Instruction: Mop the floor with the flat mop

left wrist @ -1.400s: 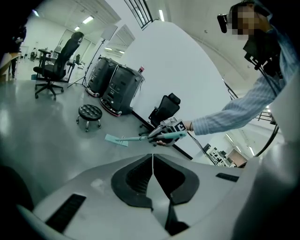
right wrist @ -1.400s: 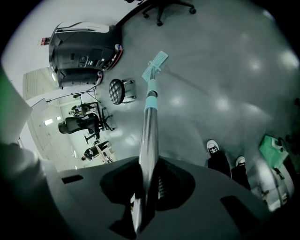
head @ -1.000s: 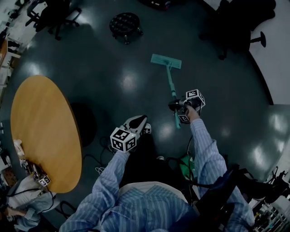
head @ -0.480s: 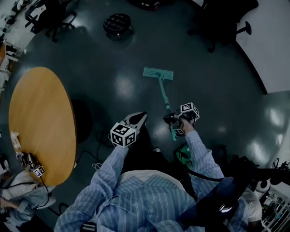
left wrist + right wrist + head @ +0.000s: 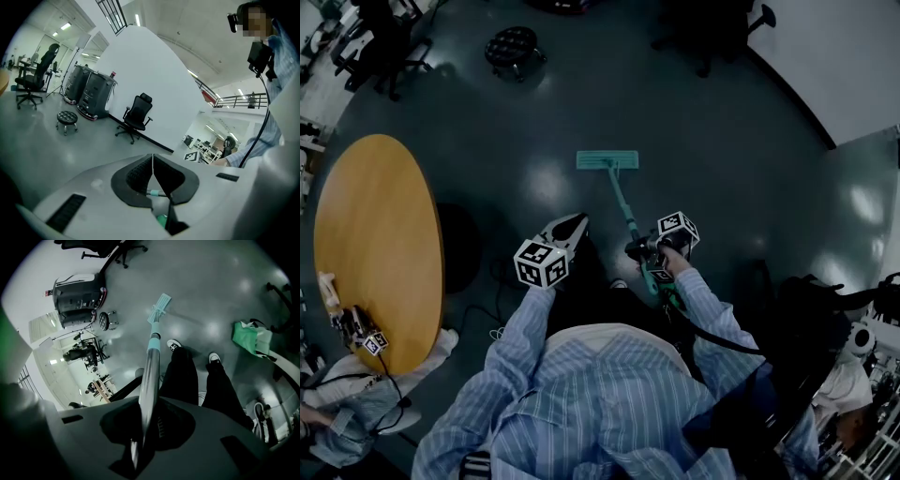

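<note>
Since a second ago the flat mop (image 5: pixel 607 160) comes back from the stool (image 5: pixel 511 44), mid-floor: pull stroke running. Its handle (image 5: pixel 623 206) stays clamped in right gripper (image 5: pixel 639 249); left gripper (image 5: pixel 572 228) jaws together, empty

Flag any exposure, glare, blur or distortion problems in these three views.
Head view: underexposed and dim, with pale lamp reflections on the glossy floor near the mop head. Left gripper view: bright, strong fisheye bending, black corners, a mosaic patch top right. Right gripper view: the mop handle is soft close to the lens; glare spots on the floor, dark vignette.
</note>
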`<state>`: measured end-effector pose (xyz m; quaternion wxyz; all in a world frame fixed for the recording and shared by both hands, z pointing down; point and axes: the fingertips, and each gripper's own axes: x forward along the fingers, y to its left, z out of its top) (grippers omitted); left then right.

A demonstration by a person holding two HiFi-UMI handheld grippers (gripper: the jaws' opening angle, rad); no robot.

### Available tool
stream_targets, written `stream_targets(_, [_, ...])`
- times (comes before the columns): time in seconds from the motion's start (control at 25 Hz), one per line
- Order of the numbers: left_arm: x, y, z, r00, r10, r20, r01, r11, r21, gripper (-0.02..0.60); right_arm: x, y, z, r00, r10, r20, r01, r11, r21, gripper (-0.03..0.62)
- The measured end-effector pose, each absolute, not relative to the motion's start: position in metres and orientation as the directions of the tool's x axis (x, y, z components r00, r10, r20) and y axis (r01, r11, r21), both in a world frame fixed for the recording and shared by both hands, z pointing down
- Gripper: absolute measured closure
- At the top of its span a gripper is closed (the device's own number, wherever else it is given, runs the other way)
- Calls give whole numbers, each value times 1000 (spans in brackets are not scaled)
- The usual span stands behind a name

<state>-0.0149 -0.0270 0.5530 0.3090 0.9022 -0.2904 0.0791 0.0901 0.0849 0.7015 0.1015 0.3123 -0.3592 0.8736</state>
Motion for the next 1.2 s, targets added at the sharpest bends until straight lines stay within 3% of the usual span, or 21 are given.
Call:
stream_targets(0.76, [12, 144, 526, 801, -512, 309, -598, -658, 459, 572, 148, 287, 679, -775, 98, 625, -523, -655, -545, 526])
stream_targets(1.2, [11, 175, 531, 814, -468, 344, -580, -690, 433, 572, 154, 352, 674, -810, 77, 582, -466, -688, -557, 525])
